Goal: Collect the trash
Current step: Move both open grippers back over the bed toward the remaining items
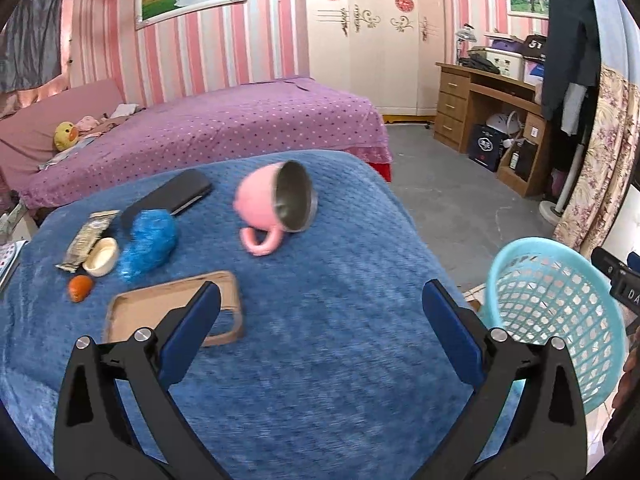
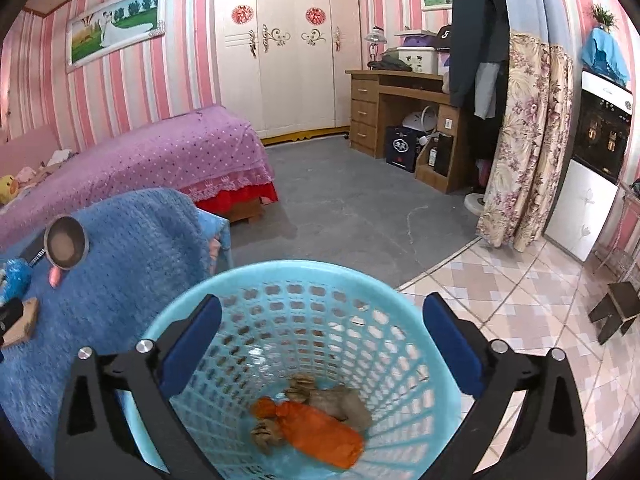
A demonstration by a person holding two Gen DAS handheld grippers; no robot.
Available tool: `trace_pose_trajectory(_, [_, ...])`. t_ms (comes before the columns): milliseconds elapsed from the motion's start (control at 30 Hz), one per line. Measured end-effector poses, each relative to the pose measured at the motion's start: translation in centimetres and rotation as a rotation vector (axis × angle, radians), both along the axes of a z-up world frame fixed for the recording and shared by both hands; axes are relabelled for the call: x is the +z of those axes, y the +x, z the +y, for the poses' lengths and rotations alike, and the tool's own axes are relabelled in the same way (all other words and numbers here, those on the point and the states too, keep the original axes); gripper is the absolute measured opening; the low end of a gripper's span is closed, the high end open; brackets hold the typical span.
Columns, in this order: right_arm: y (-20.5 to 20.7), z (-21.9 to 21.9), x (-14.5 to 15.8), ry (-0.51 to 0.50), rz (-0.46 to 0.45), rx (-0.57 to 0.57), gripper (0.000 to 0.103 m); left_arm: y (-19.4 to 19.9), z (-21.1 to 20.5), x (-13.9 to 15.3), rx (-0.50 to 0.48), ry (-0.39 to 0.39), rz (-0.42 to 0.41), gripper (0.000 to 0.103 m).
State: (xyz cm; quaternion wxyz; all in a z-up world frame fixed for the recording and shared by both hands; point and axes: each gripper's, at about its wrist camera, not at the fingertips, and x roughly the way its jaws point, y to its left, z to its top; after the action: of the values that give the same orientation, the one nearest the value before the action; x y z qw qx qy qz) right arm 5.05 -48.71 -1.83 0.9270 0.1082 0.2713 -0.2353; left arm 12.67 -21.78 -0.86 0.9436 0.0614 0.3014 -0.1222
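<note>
My left view is motion-blurred; the basket (image 1: 560,304) is cut by my right gripper (image 2: 322,312). On the blue blanket (image 1: 320,320): pink mug (image 1: 276,204), blue wad (image 1: 150,240), wrapper (image 1: 88,240), cap (image 1: 102,256). An orange wrapper (image 2: 316,428) lies in the basket. My left gripper (image 1: 320,300) hovers released; the right is also released.

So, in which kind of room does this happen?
Most likely a bedroom in a home. There is a bed with a purple dotted cover, a tall white wardrobe and a wooden desk with drawers. Striped pink wallpaper and framed photographs also suggest a lived-in private room.
</note>
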Motion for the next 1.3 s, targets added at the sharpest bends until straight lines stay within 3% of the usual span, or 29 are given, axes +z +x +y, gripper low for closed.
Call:
trace_pose_trajectory(367, [3.2, 6.2, 0.4, 0.007, -0.008, 0.089, 0.098, 1.4, 8.1, 0.9, 0.114, 0.022, -0.012, 0.097])
trace_pose_trajectory(700, [5.1, 10.8, -0.2, -0.027, 0.027, 0.150, 0.098, 2.6, 14.6, 0.0, 0.213, 0.046, -0.023, 0.097])
trace_pose_trajectory(1167, [6.9, 19.2, -0.8, -0.133, 0.064, 0.294, 0.098, 4.1, 21.2, -1.2, 0.294, -0.001, 0.032, 0.097])
trace_pose_trajectory(1300, [7.2, 20.9, -0.7, -0.120, 0.063, 0.329, 0.098, 4.7, 23.1, -1.7, 0.322, -0.018, 0.055, 0.097])
